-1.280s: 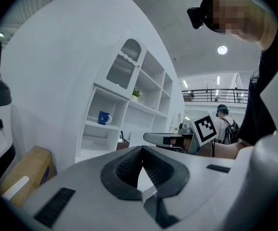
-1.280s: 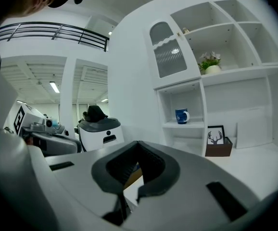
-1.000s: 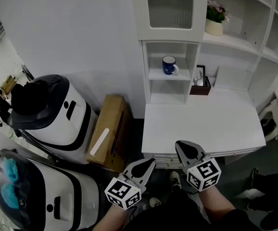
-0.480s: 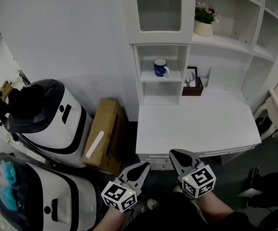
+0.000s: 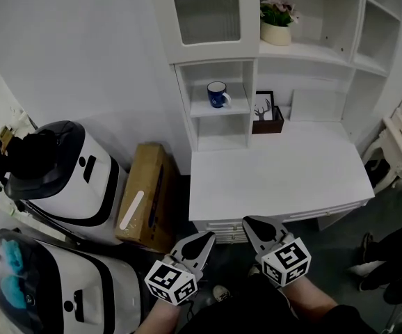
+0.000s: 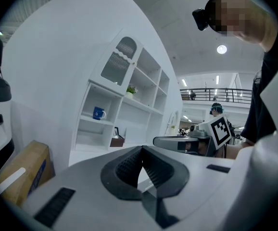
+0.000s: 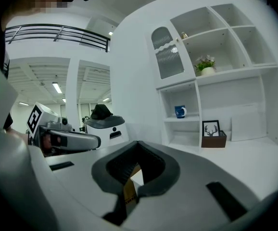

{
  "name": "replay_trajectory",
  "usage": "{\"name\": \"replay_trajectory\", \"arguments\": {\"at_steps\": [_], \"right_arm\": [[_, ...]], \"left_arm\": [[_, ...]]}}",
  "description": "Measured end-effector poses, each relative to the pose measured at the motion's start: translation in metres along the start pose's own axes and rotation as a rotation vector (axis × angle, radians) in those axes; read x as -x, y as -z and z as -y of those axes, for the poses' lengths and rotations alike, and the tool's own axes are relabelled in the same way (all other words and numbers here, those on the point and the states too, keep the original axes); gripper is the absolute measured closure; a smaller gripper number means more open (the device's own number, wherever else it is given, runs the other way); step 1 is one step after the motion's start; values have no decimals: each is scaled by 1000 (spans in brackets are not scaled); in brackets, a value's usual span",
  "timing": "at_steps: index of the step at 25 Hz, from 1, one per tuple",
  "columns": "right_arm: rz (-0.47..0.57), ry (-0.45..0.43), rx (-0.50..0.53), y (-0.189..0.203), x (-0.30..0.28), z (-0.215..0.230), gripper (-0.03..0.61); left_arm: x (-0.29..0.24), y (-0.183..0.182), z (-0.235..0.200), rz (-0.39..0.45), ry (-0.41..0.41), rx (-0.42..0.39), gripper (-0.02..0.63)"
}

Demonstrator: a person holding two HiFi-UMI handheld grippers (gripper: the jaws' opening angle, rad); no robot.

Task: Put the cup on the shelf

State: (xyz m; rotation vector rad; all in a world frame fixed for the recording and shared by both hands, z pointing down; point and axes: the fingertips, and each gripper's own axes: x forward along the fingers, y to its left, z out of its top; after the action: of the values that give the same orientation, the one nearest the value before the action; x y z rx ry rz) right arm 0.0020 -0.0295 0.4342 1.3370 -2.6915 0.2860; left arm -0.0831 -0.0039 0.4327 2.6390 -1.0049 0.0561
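A dark blue cup (image 5: pixel 218 94) with a white handle stands upright on the middle board of a narrow white shelf unit (image 5: pixel 218 110); it also shows small as the cup (image 6: pixel 98 112) in the left gripper view and the cup (image 7: pixel 180 111) in the right gripper view. My left gripper (image 5: pixel 204 239) hangs low, in front of the desk edge, shut and holding nothing. Beside it, my right gripper (image 5: pixel 255 223) is shut and empty too. Both are far from the cup. In their own views the left gripper (image 6: pixel 141 150) and right gripper (image 7: pixel 138 146) have tips that meet.
A white desk (image 5: pixel 277 176) lies below the shelves, with a brown box holding a deer picture (image 5: pixel 263 111) at its back. A potted plant (image 5: pixel 276 23) sits higher up. A cardboard box (image 5: pixel 145 193) and white rounded machines (image 5: pixel 69 169) stand at the left.
The shelf unit and the cup have slid leftward in the head view as the camera turned. Both grippers stay low and shut, shifting only slightly left.
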Motion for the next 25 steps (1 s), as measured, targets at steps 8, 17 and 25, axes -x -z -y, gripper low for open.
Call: {"name": "replay_trajectory", "arguments": {"at_steps": [8,17,25], "right_arm": [[11,-14,4,-4,7,-1,575],[20,-20,3,-4,14,-6,575],[21,-17,-10,0,19,-8,575]], "left_arm": [[1,-4,12,6,-3,-16,607],[5,-3,20,9,-3,-24,608],[6,0,26,5,0,-22,607]]}}
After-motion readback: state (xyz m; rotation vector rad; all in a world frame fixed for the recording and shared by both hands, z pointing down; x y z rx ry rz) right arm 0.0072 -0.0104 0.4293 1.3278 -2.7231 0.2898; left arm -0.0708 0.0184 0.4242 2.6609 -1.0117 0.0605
